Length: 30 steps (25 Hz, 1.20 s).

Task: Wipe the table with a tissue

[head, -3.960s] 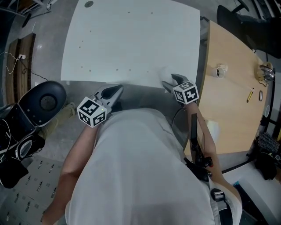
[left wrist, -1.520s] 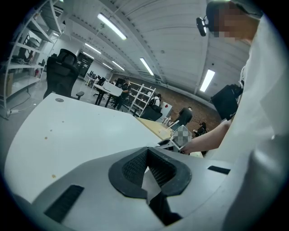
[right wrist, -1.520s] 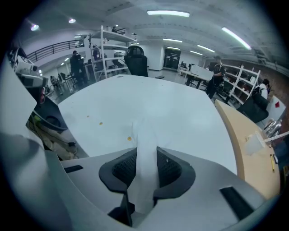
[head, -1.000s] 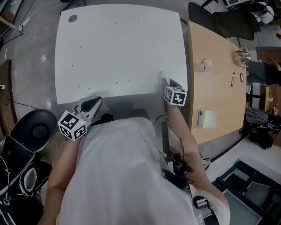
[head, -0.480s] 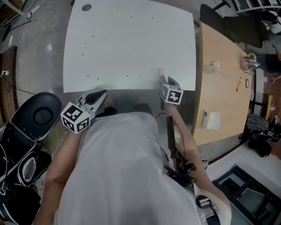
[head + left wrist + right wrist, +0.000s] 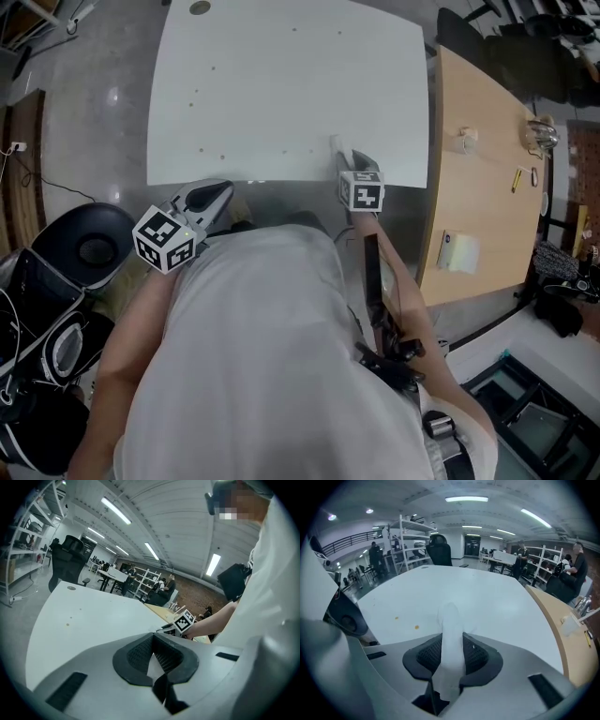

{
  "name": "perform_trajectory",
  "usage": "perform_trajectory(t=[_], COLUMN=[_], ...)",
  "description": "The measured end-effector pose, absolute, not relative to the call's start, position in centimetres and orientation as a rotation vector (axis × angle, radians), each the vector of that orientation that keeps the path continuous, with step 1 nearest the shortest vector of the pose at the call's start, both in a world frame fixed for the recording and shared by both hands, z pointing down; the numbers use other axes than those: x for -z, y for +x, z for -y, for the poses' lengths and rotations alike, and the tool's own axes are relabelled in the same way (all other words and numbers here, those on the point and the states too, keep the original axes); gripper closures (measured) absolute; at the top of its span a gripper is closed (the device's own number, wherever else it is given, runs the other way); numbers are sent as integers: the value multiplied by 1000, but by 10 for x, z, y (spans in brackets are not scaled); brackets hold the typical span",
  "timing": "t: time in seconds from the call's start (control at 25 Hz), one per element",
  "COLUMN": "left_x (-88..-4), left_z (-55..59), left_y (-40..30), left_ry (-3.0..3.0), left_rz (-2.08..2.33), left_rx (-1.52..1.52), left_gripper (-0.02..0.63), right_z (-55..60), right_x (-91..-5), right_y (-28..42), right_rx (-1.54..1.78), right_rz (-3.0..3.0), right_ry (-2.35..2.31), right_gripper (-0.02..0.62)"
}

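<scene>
Right now your right gripper has its ribbed black pads pinching a tissue: a soft, crumpled white strip that stands up between the jaws with a rounded tip and a ragged tail hanging at the back. From the head view, that tip sits over the near edge of the white table, towards its right corner. Your left gripper hovers off the table's near left edge, its jaw tips pressed together with nothing between them. The tabletop is smooth, matte and gently rounded at the corners, with a few small orange-brown specks ahead of the tissue. To the right stands a curved wooden desk, and to the left a black chair on a glossy grey floor. Farther off, metal shelving stands under long ceiling lights.
</scene>
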<state>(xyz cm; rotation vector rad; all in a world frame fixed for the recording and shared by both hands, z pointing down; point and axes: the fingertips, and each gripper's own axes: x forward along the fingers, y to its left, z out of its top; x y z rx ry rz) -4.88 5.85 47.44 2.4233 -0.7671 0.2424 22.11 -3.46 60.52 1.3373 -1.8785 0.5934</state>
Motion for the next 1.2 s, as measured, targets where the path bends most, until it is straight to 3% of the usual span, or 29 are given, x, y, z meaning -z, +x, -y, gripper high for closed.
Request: perform_trajectory(t=[0.12, 0.32, 0.56, 1.2], left_x=[-474, -468, -473, -468], left_z=[-55, -46, -49, -46], left_y=[-52, -45, -31, 1], left_ry=[2422, 2432, 2415, 2338], left_rz=[778, 789, 807, 948], left_rx=[-236, -211, -223, -287], left_gripper=[600, 600, 600, 600], right_z=[28, 38, 45, 37], right_x=[-606, -570, -563, -605], right_y=[213, 249, 295, 215], right_rx=[-730, -984, -850, -567], right_rz=[1958, 2076, 2027, 2013], right_ry=[1293, 1599, 1612, 1203], right_gripper=[488, 488, 488, 488])
